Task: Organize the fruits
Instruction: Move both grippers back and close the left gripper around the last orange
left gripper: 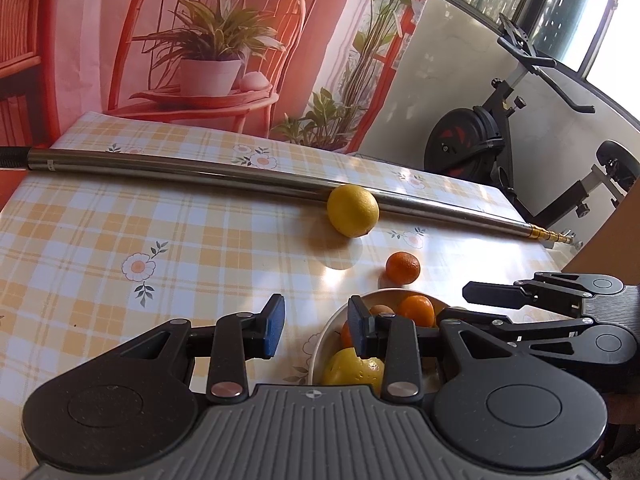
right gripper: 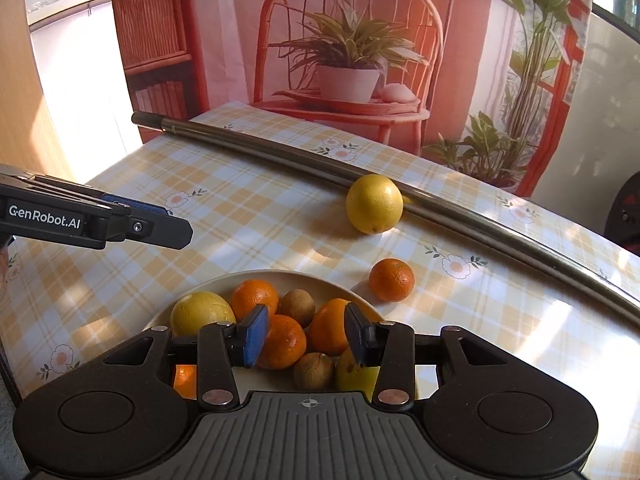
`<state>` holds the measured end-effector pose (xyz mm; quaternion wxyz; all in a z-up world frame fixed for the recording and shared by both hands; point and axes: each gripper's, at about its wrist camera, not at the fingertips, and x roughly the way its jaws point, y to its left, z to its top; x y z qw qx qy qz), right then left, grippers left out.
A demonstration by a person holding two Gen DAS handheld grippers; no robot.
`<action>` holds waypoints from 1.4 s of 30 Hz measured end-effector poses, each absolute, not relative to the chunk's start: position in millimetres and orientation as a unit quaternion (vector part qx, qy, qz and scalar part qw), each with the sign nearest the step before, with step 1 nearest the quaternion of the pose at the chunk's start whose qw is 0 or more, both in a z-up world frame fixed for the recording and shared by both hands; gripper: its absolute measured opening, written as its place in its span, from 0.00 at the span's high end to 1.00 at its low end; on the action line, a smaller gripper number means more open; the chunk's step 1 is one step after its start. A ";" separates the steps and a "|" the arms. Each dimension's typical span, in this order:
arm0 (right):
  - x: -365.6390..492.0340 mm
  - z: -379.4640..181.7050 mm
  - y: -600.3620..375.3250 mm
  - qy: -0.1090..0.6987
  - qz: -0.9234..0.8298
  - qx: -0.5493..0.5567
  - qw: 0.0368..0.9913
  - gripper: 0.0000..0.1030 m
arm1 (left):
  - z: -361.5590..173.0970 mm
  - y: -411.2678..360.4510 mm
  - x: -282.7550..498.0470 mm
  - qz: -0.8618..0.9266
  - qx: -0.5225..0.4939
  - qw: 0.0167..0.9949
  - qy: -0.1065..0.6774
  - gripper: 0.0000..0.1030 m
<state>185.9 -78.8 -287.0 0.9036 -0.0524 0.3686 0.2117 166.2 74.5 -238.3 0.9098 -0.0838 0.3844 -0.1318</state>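
A white bowl (right gripper: 256,276) holds several fruits: oranges, kiwis and yellow lemons. It also shows in the left wrist view (left gripper: 320,344). A yellow lemon (right gripper: 374,204) lies on the table against a metal pole, and also shows in the left wrist view (left gripper: 353,210). A small orange (right gripper: 391,280) lies on the table just beyond the bowl, also in the left wrist view (left gripper: 403,267). My right gripper (right gripper: 306,336) is open and empty, hovering over the bowl. My left gripper (left gripper: 316,326) is open and empty at the bowl's left rim.
A long metal pole (left gripper: 200,168) lies across the far side of the checked tablecloth (left gripper: 120,240). A printed backdrop of a chair and plants (right gripper: 348,60) hangs behind. An exercise bike (left gripper: 500,136) stands beyond the table's right end.
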 end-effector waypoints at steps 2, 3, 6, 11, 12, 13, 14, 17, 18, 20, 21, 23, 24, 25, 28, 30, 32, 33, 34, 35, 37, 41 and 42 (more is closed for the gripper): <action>184.3 -280.9 -93.5 0.360 0.194 -0.024 0.912 0.62 | -236.1 74.1 167.0 -0.132 -0.082 0.911 0.383 0.65; 183.7 -277.9 -102.8 0.355 0.184 -0.005 0.917 0.62 | -235.0 73.6 167.4 -0.133 -0.079 0.912 0.381 0.65; 182.2 -272.1 -126.8 0.342 0.159 0.040 0.925 0.62 | -232.2 71.5 170.1 -0.133 -0.072 0.913 0.378 0.65; 182.9 -270.9 -158.3 0.329 0.116 0.076 0.934 0.62 | -225.1 67.3 178.1 -0.132 -0.060 0.916 0.374 0.65; 184.0 -270.9 -162.9 0.328 0.111 0.077 0.935 0.62 | -223.1 65.4 180.1 -0.133 -0.057 0.917 0.372 0.65; 184.3 -272.0 -167.0 0.326 0.105 0.078 0.936 0.62 | -221.6 63.8 182.0 -0.132 -0.053 0.918 0.371 0.65; 184.9 -272.4 -170.5 0.325 0.102 0.080 0.937 0.62 | -219.8 61.3 184.2 -0.133 -0.050 0.918 0.369 0.65; 186.1 -274.8 -182.6 0.317 0.092 0.101 0.939 0.62 | -215.7 54.2 191.4 -0.138 -0.045 0.919 0.368 0.65; 186.6 -275.7 -185.7 0.315 0.089 0.106 0.939 0.62 | -214.7 51.4 193.9 -0.141 -0.044 0.919 0.366 0.65; 187.8 -277.8 -192.1 0.313 0.082 0.114 0.939 0.62 | -214.7 46.0 198.6 -0.149 -0.043 0.919 0.363 0.65; 188.5 -279.0 -195.2 0.313 0.080 0.117 0.939 0.62 | -216.5 42.2 202.1 -0.151 -0.043 0.918 0.365 0.65; 190.3 -282.3 -201.2 0.313 0.077 0.123 0.939 0.62 | -222.4 35.0 210.1 -0.152 -0.042 0.915 0.372 0.65; 191.4 -284.5 -203.5 0.314 0.074 0.125 0.938 0.62 | -225.7 31.0 213.8 -0.152 -0.040 0.914 0.374 0.65; 192.8 -286.7 -206.4 0.315 0.072 0.128 0.938 0.62 | -228.8 26.5 216.4 -0.153 -0.033 0.913 0.376 0.65; 195.6 -292.6 -212.6 0.319 0.066 0.132 0.936 0.62 | -237.2 12.4 223.7 -0.162 0.000 0.912 0.376 0.64; 195.6 -296.0 -215.4 0.319 0.062 0.131 0.937 0.62 | -242.3 6.1 229.8 -0.177 0.005 0.907 0.382 0.62; 194.9 -301.0 -219.4 0.320 0.055 0.132 0.936 0.62 | -249.7 0.1 239.9 -0.199 -0.004 0.896 0.398 0.62; 194.5 -304.1 -221.9 0.321 0.052 0.137 0.936 0.62 | -252.2 -2.4 244.1 -0.202 -0.009 0.892 0.403 0.62; 194.5 -307.1 -225.2 0.322 0.049 0.146 0.934 0.62 | -255.0 -5.6 249.0 -0.205 -0.017 0.889 0.408 0.62; 194.6 -309.6 -227.6 0.322 0.047 0.153 0.933 0.62 | -258.2 -9.6 254.8 -0.211 -0.026 0.885 0.414 0.62; 195.2 -314.8 -232.4 0.325 0.045 0.164 0.930 0.62 | -263.6 -17.4 265.4 -0.220 -0.044 0.878 0.423 0.62; 194.5 -318.6 -236.3 0.325 0.044 0.165 0.930 0.62 | -274.4 -33.3 274.1 -0.230 -0.041 0.870 0.433 0.53; 194.2 -319.0 -237.4 0.325 0.044 0.166 0.930 0.62 | -276.6 -37.1 273.9 -0.230 -0.030 0.871 0.434 0.52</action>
